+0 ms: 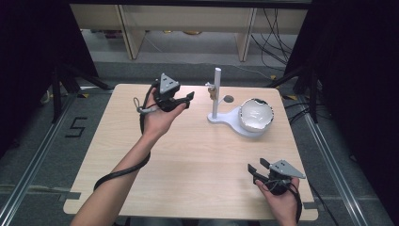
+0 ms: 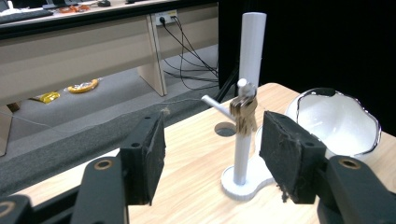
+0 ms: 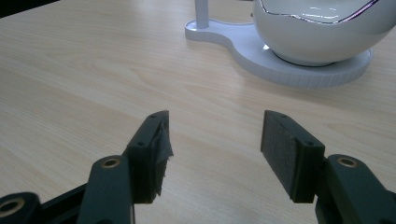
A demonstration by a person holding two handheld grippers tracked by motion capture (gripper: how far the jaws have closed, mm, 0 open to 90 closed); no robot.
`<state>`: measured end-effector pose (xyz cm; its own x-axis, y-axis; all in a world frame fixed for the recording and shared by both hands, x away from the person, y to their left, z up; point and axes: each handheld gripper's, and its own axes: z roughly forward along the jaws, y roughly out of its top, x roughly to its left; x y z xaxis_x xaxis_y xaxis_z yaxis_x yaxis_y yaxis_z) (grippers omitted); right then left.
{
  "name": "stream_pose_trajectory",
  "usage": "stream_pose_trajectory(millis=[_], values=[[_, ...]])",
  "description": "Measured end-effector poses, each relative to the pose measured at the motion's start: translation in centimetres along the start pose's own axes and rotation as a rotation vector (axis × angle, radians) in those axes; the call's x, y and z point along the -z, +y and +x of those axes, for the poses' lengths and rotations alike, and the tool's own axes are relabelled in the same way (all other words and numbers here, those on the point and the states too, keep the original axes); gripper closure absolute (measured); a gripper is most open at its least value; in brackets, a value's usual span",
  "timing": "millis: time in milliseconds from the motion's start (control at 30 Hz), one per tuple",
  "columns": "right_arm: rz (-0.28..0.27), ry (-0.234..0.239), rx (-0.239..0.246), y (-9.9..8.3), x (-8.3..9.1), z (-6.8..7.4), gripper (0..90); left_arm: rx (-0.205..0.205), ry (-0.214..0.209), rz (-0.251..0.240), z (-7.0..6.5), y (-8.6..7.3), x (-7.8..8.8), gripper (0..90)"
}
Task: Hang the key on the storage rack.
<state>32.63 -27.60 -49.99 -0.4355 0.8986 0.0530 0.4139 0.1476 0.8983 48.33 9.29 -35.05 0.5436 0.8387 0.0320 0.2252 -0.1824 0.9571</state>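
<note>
1. Nearest me, my right claw (image 1: 258, 168) rested low at the front right corner of the pale wooden table (image 1: 197, 155), its jaws wide and holding nothing, bare tabletop between the pads (image 3: 286, 154).
2. Farther out, my left claw (image 1: 187, 100) was held above the table's far left part, jaws also spread wide with nothing pressed between them; it pointed at the white plastic stand with its tall upright post (image 2: 247, 93).
3. The small bunch of brass-coloured keys (image 2: 243, 114) hung on a short peg of that post, apart from both pads.
4. I judged the main risk there: the keys sat shallow on the peg, so a brush from a pad or a knock to the post could have tipped them off.
5. Farthest right, the glossy white egg-shaped bowl with a jagged silver rim (image 1: 255, 114) sat on the stand's round foot; a wide swing might have jarred it.
6. On the floor left of the table I read a black "5" (image 1: 75, 127); I saw no brand or label elsewhere.
</note>
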Motion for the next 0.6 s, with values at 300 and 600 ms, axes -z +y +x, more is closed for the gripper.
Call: stream_pose_trajectory(millis=[300,600], values=[[0.007,0.008,-0.026,0.0,0.0,0.2,43.1,-0.009,0.018,-0.004,1.2,-1.6,2.2,37.9],[-0.005,0.018,-0.02,-0.1,-0.2,0.2,42.9,-0.013,0.032,-0.003,2.2,-3.6,5.4,35.9]])
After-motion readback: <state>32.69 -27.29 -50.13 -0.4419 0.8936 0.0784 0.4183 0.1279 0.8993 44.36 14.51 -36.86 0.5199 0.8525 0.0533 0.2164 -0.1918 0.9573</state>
